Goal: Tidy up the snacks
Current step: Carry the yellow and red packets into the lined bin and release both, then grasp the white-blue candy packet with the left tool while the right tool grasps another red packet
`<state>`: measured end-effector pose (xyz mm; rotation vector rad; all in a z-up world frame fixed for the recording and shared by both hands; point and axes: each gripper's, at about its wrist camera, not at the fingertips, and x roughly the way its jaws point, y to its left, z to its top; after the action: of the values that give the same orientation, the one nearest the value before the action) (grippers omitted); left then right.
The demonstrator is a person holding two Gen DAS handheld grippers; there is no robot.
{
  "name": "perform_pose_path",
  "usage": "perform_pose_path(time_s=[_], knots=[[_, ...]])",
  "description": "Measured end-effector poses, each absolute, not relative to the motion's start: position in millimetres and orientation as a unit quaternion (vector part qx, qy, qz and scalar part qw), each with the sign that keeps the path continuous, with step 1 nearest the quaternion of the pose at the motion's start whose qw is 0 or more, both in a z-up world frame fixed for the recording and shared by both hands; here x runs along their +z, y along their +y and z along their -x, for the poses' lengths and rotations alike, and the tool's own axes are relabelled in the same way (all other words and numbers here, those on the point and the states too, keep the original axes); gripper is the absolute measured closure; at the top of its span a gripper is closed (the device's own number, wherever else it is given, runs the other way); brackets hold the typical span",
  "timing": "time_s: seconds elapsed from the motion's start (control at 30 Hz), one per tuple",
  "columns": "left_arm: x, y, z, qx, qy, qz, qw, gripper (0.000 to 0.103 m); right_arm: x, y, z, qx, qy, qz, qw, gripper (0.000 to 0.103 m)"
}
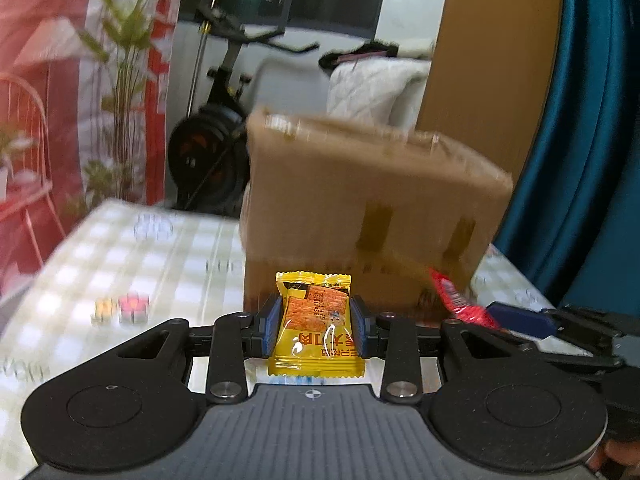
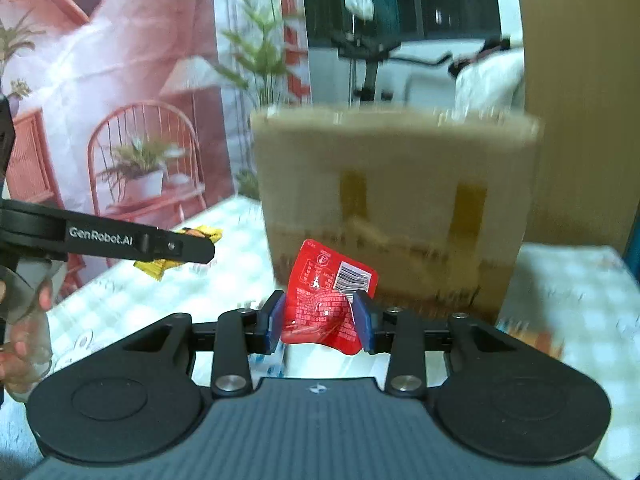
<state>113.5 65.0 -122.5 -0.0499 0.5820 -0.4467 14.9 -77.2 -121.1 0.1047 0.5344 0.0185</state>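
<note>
My left gripper [image 1: 316, 326] is shut on a yellow snack packet [image 1: 316, 328], held above the checked tablecloth in front of a brown cardboard box [image 1: 360, 208]. My right gripper [image 2: 322, 320] is shut on a red snack packet [image 2: 328, 300], also in front of the box [image 2: 396, 200]. In the left wrist view the red packet [image 1: 460, 300] and the right gripper's tip show at the right. In the right wrist view the left gripper [image 2: 176, 246] with the yellow packet [image 2: 160, 268] shows at the left. The box's inside is hidden.
The table has a green and white checked cloth [image 1: 120, 260]. Small yellow and red items [image 1: 124, 306] lie blurred on it at the left. An exercise bike [image 1: 216, 128] and a pink backdrop stand beyond the table. A blue curtain [image 1: 580, 120] hangs at the right.
</note>
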Motion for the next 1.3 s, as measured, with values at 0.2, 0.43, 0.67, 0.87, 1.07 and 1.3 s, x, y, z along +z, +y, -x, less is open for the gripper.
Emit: perform_pose_path(time_s=[0.2,0.43,0.67,0.87,1.07,1.3], knots=[[-83.0,52.6,-141.5,-0.227,0.229,0.013,0.947,0.065,-77.3,-96.3,-31.0,0.003,0.205,-0.032,0.978,0.064],[-47.7,26.7,-192.3,-0.237,0.193,0.004,0.952,0.065,-40.3,-130.5,-78.6,-0.010,0.169,-0.017,0.985,0.064],[-45.0,-3.1,-262.9,-0.235,0.220,-0.010,0.947,0.065,-49.5,-156.1,-148.8,-0.009,0.196,-0.025,0.980,0.064],[-58.6,-8.9,-298.4,-0.230,0.258,-0.014,0.938,0.056,-67.5,-161.3,-192.0,-0.003,0.223,-0.032,0.974,0.056],[-65.6,20.2,-287.3,-0.225,0.273,0.008,0.935,0.050,-71.5,-169.7,-195.3,0.005,0.243,-0.084,0.966,0.056],[-60.1,52.4,-249.4,-0.224,0.277,0.009,0.934,0.050,-58.4,-167.6,-155.0,0.013,0.239,-0.109,0.965,0.056]])
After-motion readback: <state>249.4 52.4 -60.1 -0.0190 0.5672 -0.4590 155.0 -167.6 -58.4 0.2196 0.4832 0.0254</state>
